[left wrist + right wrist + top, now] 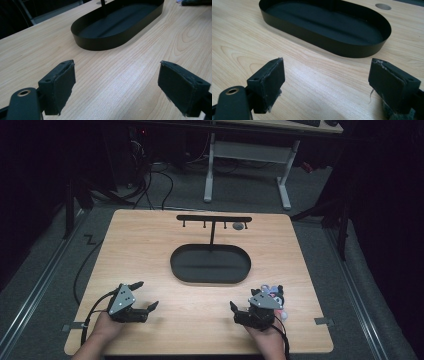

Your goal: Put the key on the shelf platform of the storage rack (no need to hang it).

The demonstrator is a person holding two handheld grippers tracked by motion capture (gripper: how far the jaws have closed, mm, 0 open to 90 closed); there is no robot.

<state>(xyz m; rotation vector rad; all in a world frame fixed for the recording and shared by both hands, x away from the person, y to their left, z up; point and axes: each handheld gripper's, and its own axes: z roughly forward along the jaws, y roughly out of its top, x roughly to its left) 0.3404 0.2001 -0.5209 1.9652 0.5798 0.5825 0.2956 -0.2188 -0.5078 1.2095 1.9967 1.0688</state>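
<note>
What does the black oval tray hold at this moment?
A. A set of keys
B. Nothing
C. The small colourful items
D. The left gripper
B: the black oval tray has a bare dark floor in the high view and both gripper views, while the small colourful items lie on the table beside the right gripper.

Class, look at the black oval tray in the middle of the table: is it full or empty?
Empty. Both gripper views look into the black oval tray and show bare dark floor; the stand's thin post rises from its far edge.
</note>
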